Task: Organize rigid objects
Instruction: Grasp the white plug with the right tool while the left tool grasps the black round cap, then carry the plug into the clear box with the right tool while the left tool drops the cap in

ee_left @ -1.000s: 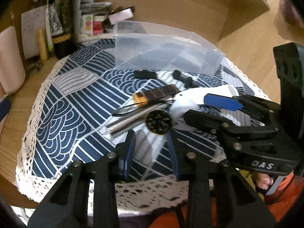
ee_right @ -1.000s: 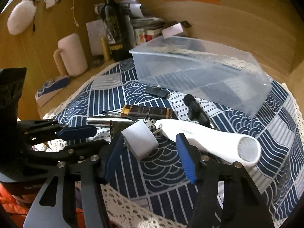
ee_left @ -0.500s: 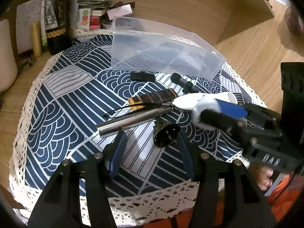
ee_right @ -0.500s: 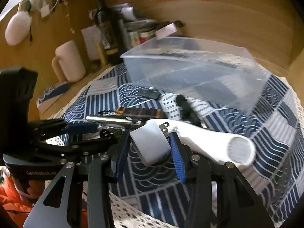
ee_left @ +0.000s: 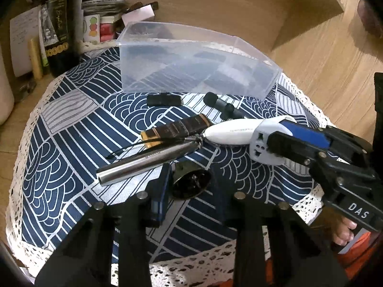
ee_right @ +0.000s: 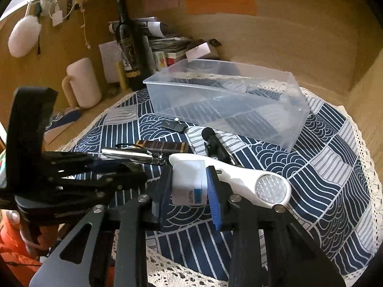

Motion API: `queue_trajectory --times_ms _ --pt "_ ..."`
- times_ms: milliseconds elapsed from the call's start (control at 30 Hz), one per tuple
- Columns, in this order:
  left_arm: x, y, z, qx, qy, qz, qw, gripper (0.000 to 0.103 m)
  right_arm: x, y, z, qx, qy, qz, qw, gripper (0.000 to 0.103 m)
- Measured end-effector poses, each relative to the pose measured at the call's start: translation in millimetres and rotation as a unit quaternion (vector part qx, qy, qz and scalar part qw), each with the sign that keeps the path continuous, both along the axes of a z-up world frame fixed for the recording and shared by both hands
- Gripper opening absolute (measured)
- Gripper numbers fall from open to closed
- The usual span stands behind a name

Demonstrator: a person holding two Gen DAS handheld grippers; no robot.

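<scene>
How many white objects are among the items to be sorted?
2: a white plug adapter clamped in the right tool, and a white handheld lamp lying on the cloth just behind it. None seems hidden.

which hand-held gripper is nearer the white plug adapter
Right. The right hand-held gripper is clamped on the white plug adapter itself. The left hand-held gripper sits apart to its left, closed around a small black round object.

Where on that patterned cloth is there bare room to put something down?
The cloth lies bare left of the silver tube, out to its lace edge, and right of the white handheld device, below the clear bin. The middle is crowded with small items; the bin looks empty.
</scene>
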State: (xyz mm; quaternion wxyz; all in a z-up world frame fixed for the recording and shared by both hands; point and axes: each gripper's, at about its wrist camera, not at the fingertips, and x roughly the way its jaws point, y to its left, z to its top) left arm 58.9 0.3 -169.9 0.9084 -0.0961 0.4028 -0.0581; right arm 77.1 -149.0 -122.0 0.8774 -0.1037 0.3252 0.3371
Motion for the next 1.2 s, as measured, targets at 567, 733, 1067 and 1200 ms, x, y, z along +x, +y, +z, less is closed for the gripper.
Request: queue_trajectory --times_ms 567,733,1067,1200 --pt "24 29 91 0.026 -0.112 0.035 0.9927 0.032 36 -6 78 0.023 -0.115 -0.06 0.991 0.026" --pt "55 42 115 0.045 -0.124 0.046 0.9903 0.032 59 -3 93 0.02 -0.136 -0.078 0.987 0.026" --pt "117 50 98 0.067 -0.072 0.036 0.9945 0.032 116 8 81 -0.009 -0.095 -0.087 0.992 0.026" --pt "139 46 82 0.072 -0.045 0.024 0.9961 0.032 139 17 64 -0.029 -0.062 -0.083 0.994 0.026"
